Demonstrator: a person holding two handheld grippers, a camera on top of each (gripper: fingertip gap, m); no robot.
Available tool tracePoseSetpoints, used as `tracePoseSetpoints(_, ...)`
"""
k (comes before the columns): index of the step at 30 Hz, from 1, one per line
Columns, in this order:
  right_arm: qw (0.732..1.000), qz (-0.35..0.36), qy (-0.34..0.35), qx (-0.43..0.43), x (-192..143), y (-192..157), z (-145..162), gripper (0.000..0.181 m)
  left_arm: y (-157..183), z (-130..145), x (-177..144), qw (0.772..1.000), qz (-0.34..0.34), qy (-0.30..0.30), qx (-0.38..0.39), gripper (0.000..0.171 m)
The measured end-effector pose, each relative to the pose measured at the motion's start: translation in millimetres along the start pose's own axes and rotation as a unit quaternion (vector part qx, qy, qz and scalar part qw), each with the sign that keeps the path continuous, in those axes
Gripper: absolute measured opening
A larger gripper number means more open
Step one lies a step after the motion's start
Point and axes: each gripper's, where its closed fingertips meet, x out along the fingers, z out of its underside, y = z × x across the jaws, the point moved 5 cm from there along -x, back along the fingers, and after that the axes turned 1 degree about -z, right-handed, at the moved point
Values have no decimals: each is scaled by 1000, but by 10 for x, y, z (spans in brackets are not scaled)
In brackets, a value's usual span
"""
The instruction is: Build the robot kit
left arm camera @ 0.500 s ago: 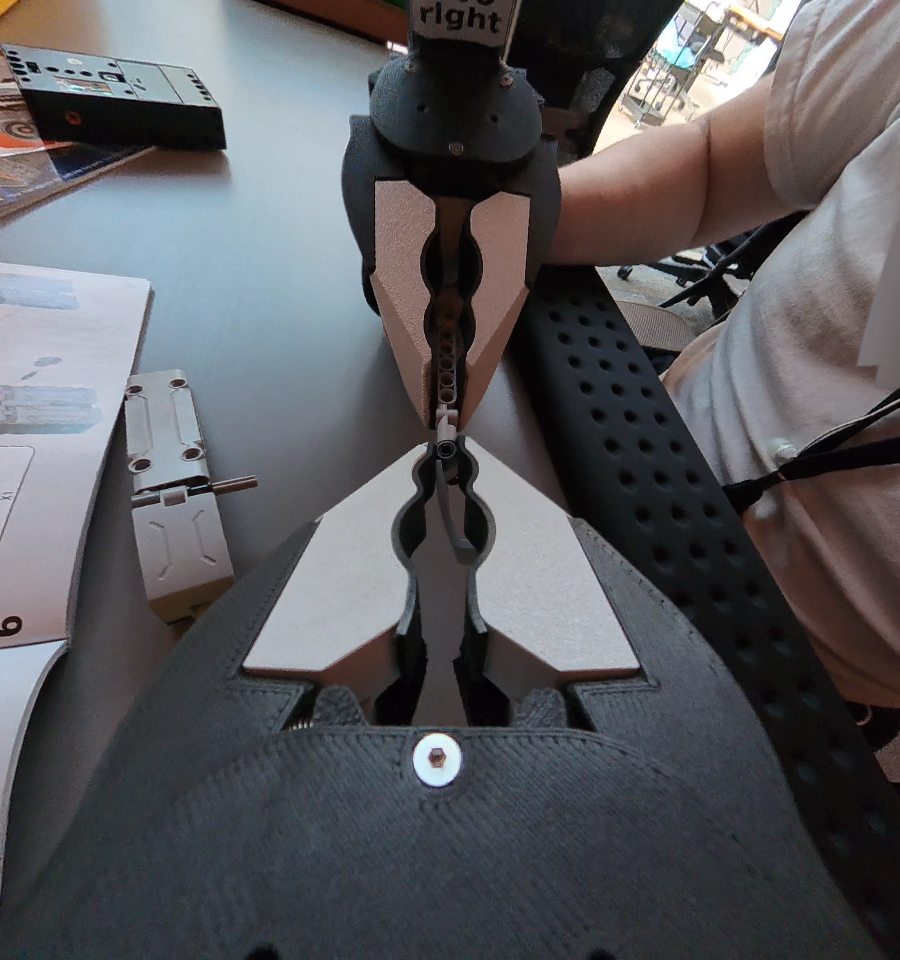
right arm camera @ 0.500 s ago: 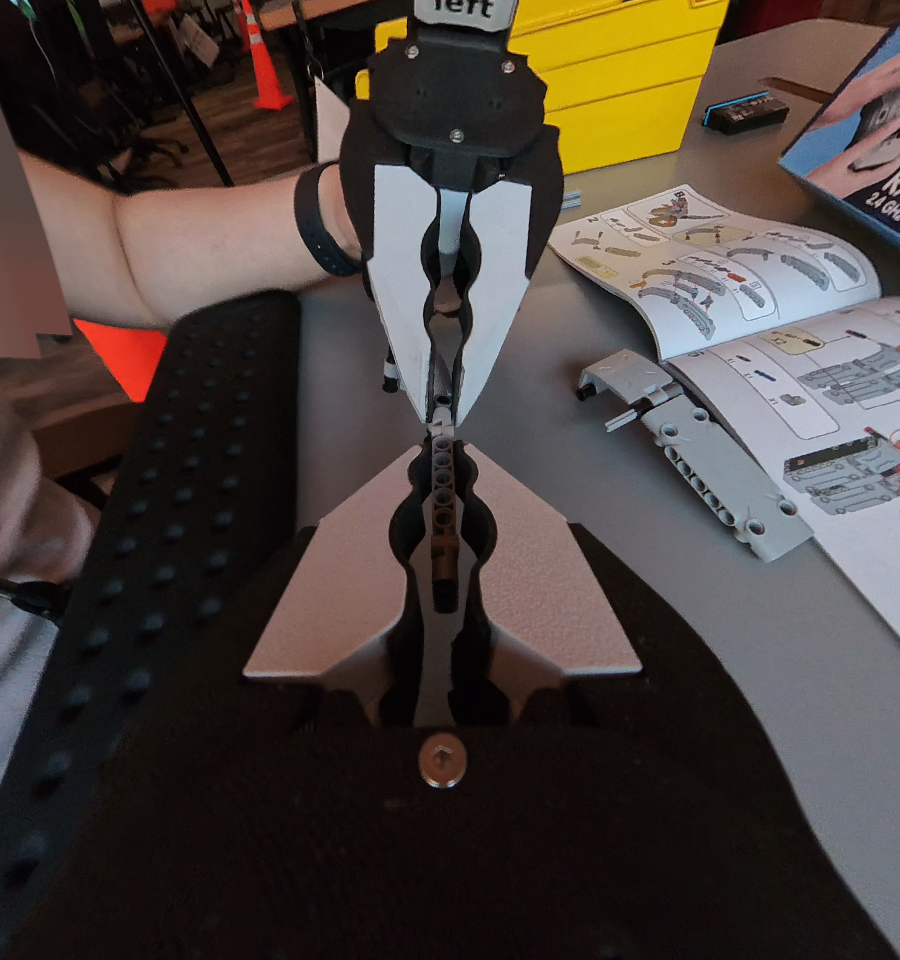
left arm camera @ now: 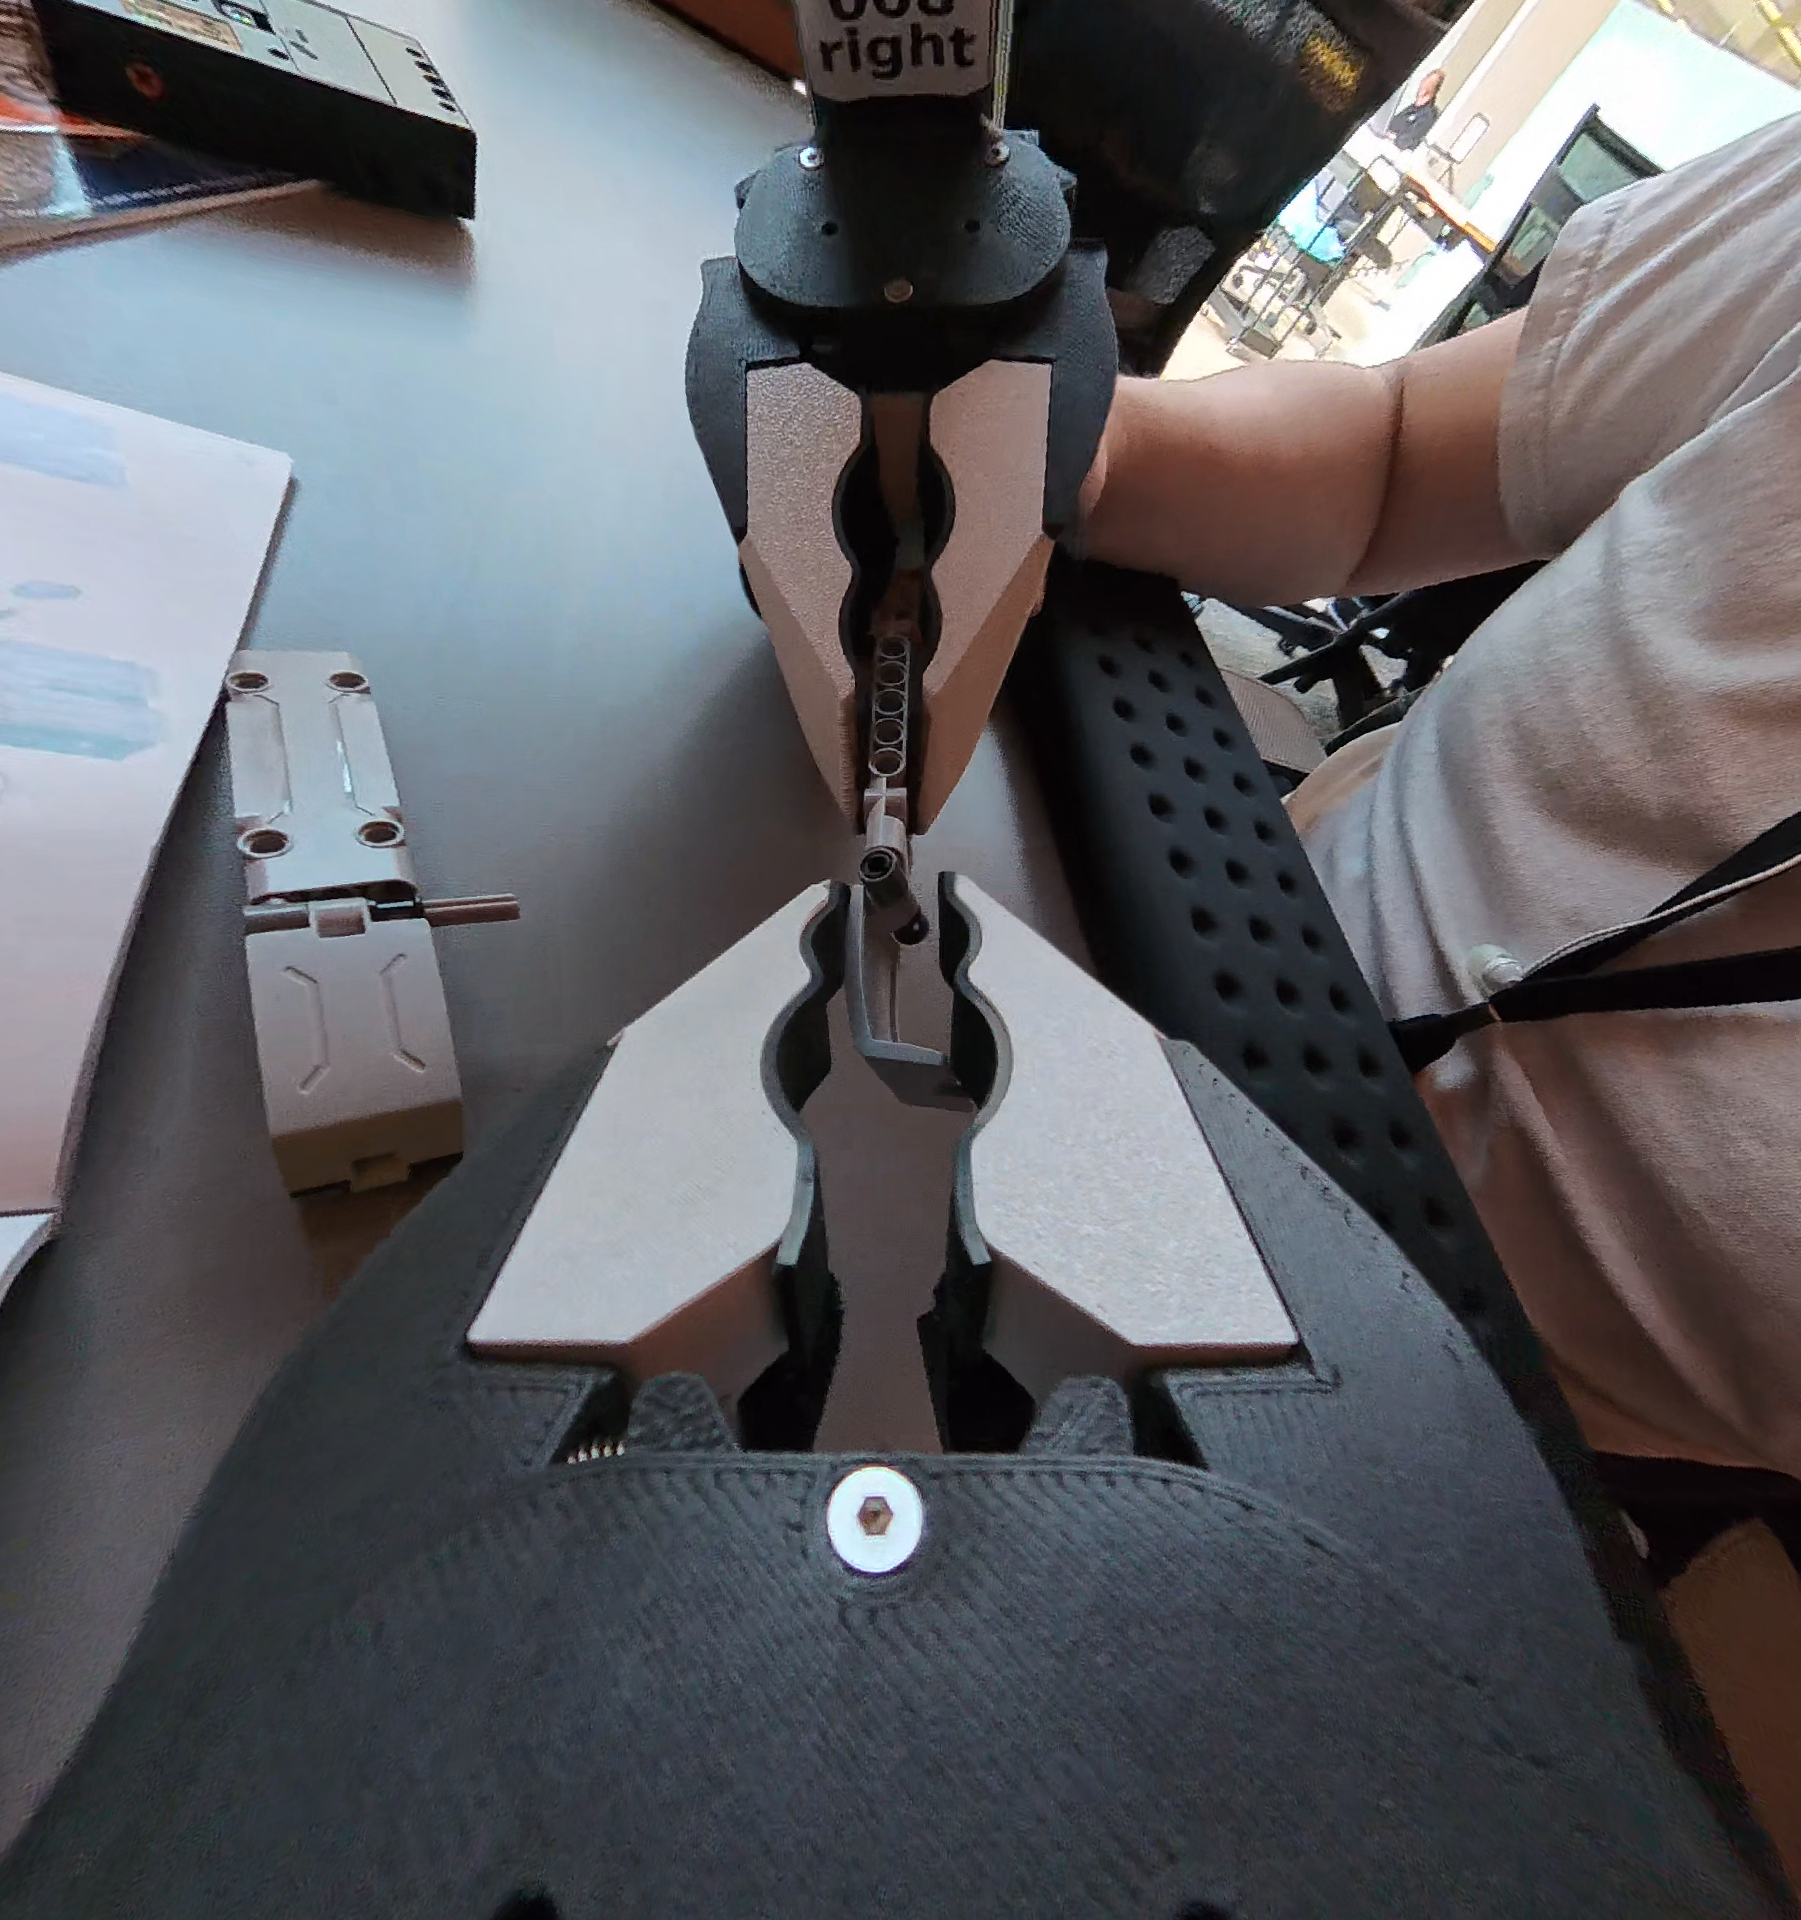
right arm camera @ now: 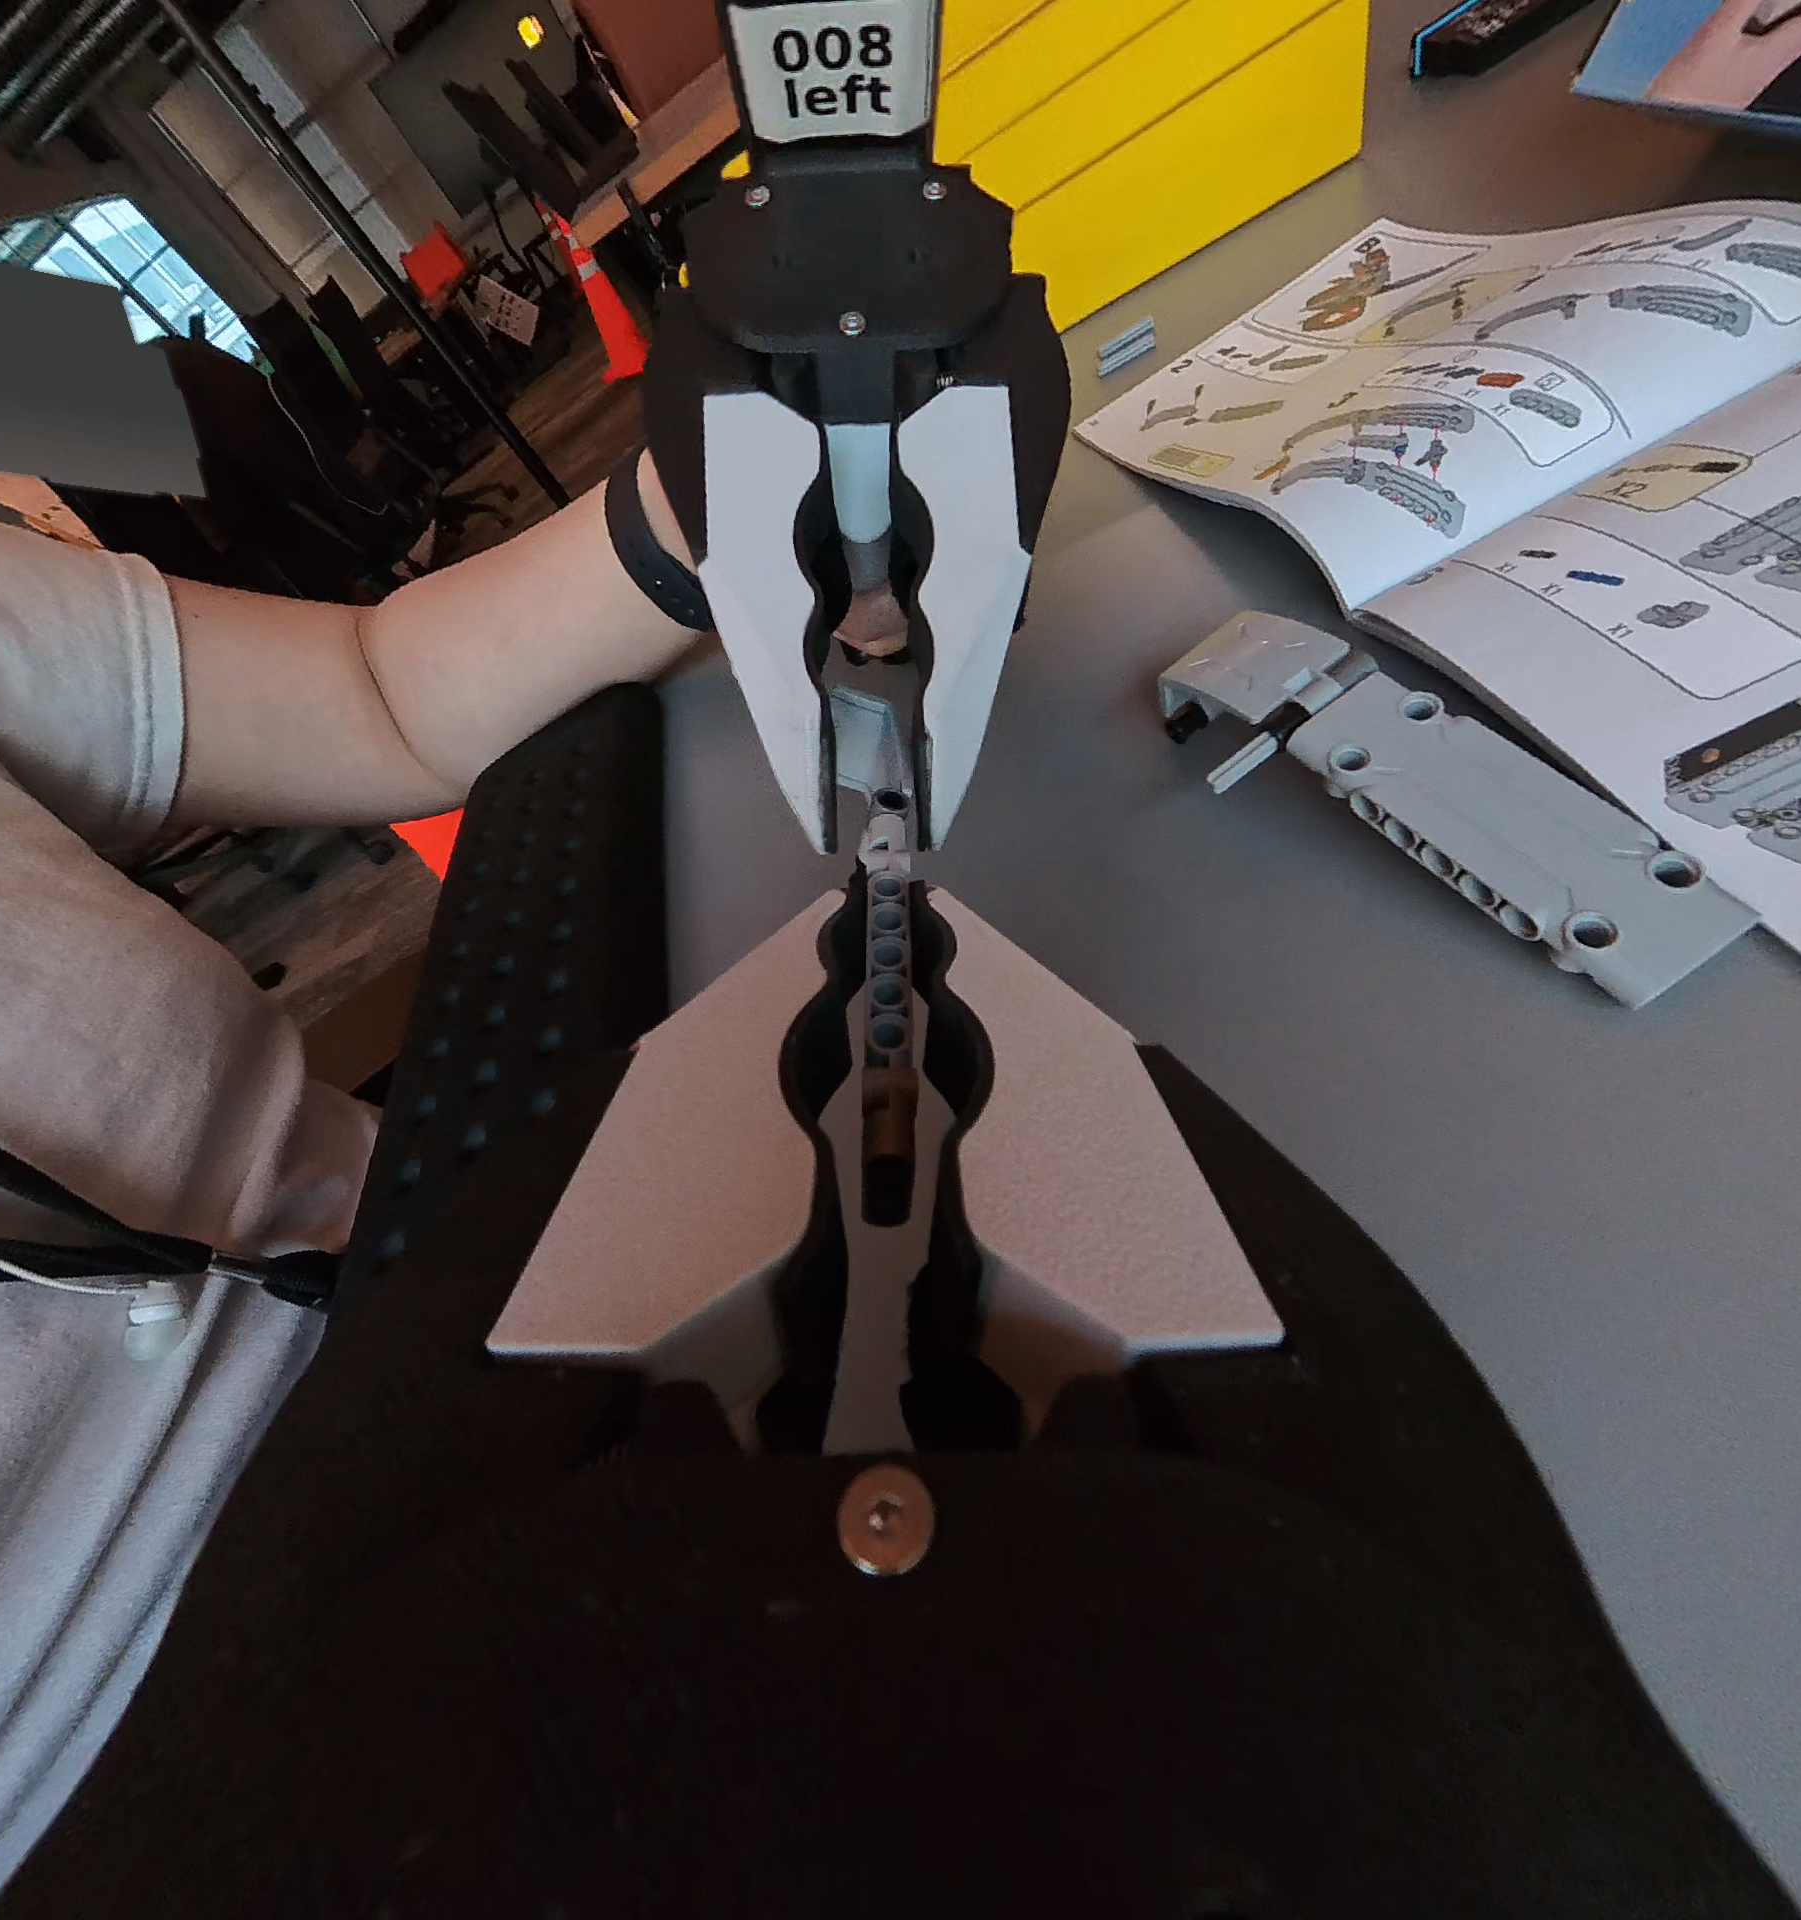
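Observation:
My left gripper [left arm camera: 885, 883] and right gripper [left arm camera: 885, 821] meet tip to tip above the grey table [left arm camera: 563, 499]. The right gripper [right arm camera: 888, 883] is shut on a grey beam with holes [right arm camera: 888, 977], which has a brown pin [right arm camera: 885, 1132] at its rear. A small light grey connector [right arm camera: 888, 842] at the beam's front end joins it to a grey curved panel [left arm camera: 891, 997]. That panel lies between the left gripper's jaws, which stand a little apart and look wider than the panel. The left gripper also shows in the right wrist view [right arm camera: 880, 842].
A grey panel assembly with an axle [left arm camera: 340, 914] [right arm camera: 1447, 821] lies on the table beside an open instruction booklet [left arm camera: 65, 727] [right arm camera: 1498, 468]. A black device [left arm camera: 252, 94] and yellow drawers [right arm camera: 1135, 135] stand farther back. A black perforated chair arm [left arm camera: 1239, 883] and a person's torso flank the grippers. My two grippers' fingertips are within a few centimetres of each other. From either gripper's tips it is about 30 cm to the black device [left arm camera: 252, 94].
The left gripper's jaws have spread apart, and the grey panel between them has tilted. The right gripper still grips the beam in the same place.

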Motion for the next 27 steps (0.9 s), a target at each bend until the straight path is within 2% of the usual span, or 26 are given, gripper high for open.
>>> tracePoseSetpoints(12, 993, -60, 3, 104, -8, 19, 27, 6, 15, 0, 22, 1000, -15, -11, 24, 13)
tracePoseSetpoints(17, 998, -34, 5, 53, 0, 4, 9, 6, -22, -12, 1, 999, 10, 10, -29, 11)
tracePoseSetpoints(24, 1000, 14, -13, -21, 13, -4, 19, 6, -24, 14, 12, 1000, -7, -12, -19, 6)
tracePoseSetpoints(27, 1000, 11, -19, -18, 18, -4, 33, 6, -16, 31, 25, 1000, -6, -18, -8, 6)
